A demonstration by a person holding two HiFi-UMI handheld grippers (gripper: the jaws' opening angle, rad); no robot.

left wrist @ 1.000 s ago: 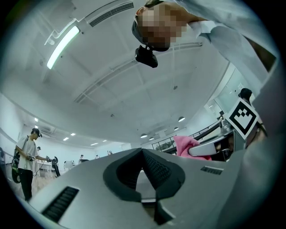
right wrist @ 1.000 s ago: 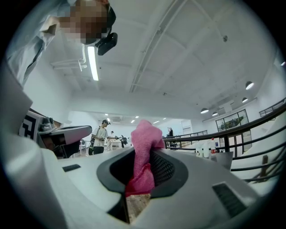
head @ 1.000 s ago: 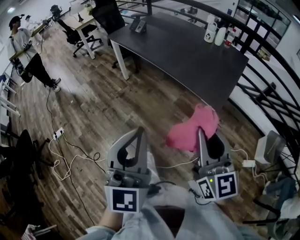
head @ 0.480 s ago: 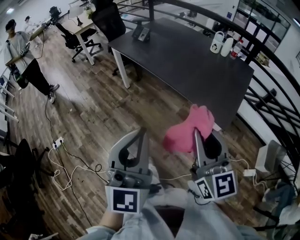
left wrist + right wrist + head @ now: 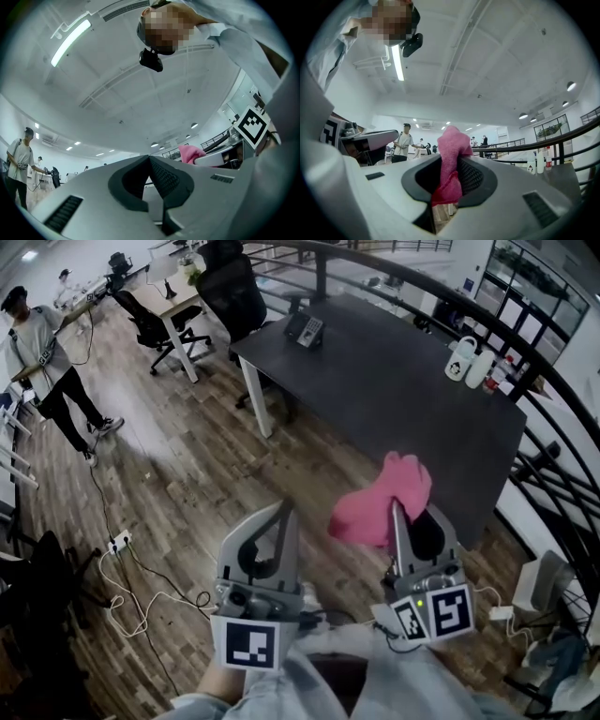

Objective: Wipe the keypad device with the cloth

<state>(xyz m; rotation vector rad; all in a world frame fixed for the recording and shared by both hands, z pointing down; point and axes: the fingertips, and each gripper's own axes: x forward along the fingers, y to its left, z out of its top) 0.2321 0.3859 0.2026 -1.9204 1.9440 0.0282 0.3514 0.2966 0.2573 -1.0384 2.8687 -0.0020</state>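
The keypad device [image 5: 307, 330], a small dark desk unit with a slanted face, sits near the far left corner of the dark table [image 5: 403, 399]. Both grippers are held well short of it, over the wooden floor. My right gripper [image 5: 397, 509] is shut on the pink cloth [image 5: 382, 500], which bunches up and hangs to the left of the tips. In the right gripper view the pink cloth [image 5: 452, 149] is pinched between the jaws of my right gripper [image 5: 449, 163]. My left gripper [image 5: 285, 512] [image 5: 149, 158] is shut with nothing in it.
White bottles [image 5: 472, 362] stand at the table's far right edge. A black railing [image 5: 553, 390] curves behind the table. Office chairs [image 5: 234, 296] stand at its left end, a person [image 5: 37, 362] is at far left, and cables [image 5: 141, 568] trail over the floor.
The table and keypad device have shifted right and down in the head view. Both grippers keep their pose, the right still holding the cloth.
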